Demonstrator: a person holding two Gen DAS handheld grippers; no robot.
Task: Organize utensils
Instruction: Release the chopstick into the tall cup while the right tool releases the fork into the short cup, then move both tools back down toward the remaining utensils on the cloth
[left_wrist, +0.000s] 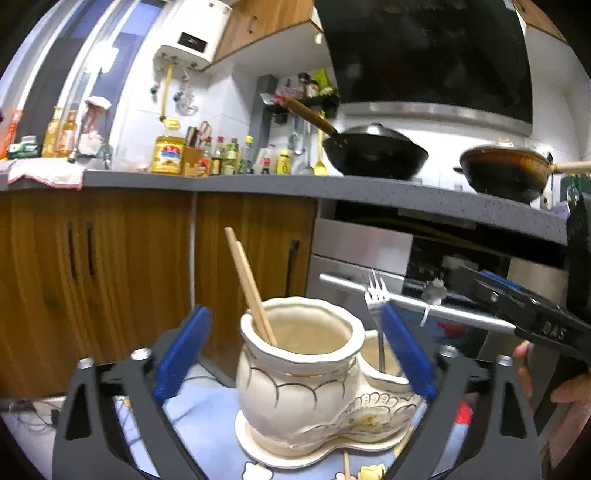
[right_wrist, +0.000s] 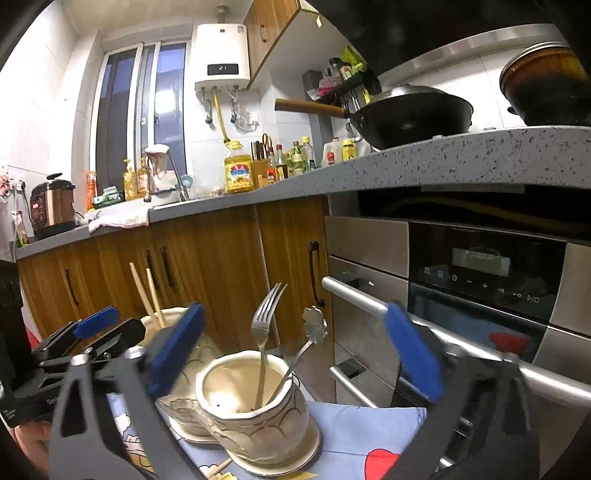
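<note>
Your left gripper stands spread wide around the boot-shaped ceramic holder, its blue pads clear of the sides. Two chopsticks lean in the holder's tall opening; a fork stands upright in its low toe compartment. Right of the holder, your right gripper hovers above it.

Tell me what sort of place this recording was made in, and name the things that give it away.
A home kitchen, almost certainly. A black wok sits on the speckled grey countertop, a built-in oven is set under it, and cooking oil and sauce bottles line the tiled wall.
</note>
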